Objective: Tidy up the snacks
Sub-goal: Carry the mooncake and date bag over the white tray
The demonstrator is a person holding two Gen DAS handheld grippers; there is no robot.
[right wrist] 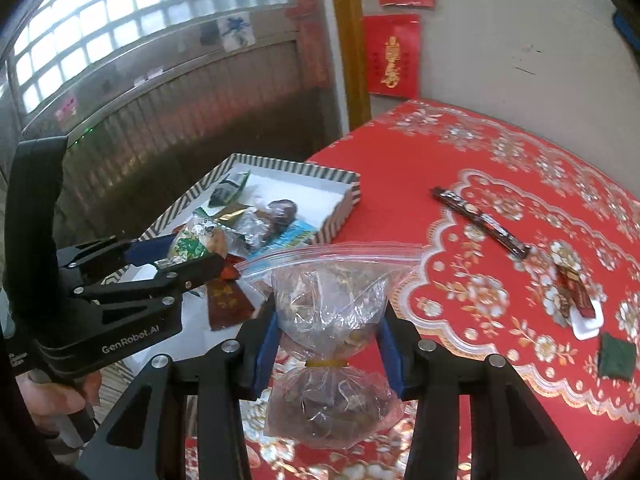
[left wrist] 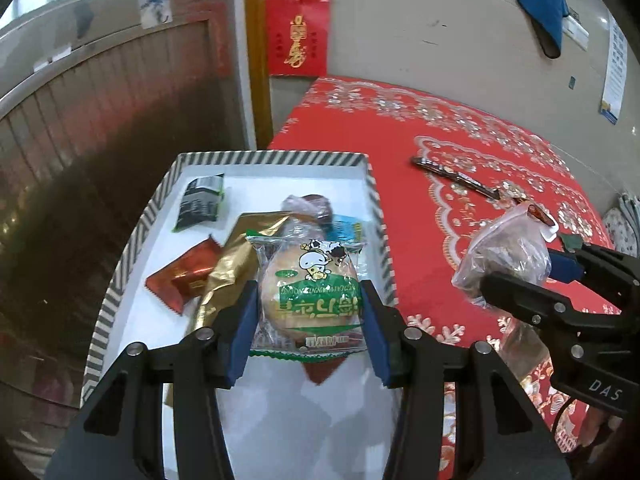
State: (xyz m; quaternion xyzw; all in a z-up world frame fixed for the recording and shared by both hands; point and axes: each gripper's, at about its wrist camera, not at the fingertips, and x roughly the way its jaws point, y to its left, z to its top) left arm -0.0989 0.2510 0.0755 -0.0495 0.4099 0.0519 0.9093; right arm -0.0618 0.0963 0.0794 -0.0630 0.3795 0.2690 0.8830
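My left gripper (left wrist: 308, 300) is shut on a clear-wrapped round bun with a green label (left wrist: 310, 292), held above the striped-rim white box (left wrist: 132, 240). In the box lie a gold packet (left wrist: 236, 264), a red-brown packet (left wrist: 184, 276), a dark green packet (left wrist: 202, 202) and a clear bag of brown snacks (left wrist: 306, 210). My right gripper (right wrist: 328, 344) is shut on a clear zip bag of brown snacks (right wrist: 332, 312), held over the red cloth just right of the box (right wrist: 340, 208). The same bag (left wrist: 508, 256) shows in the left wrist view, and the left gripper with its bun (right wrist: 196, 244) shows in the right wrist view.
The red flowered tablecloth (right wrist: 500, 184) carries a long dark snack bar (right wrist: 480, 220), a small red packet on a white piece (right wrist: 576, 300) and a dark green packet (right wrist: 616, 356). A wall with red paper hangings stands behind. A hand (right wrist: 60, 396) grips the left handle.
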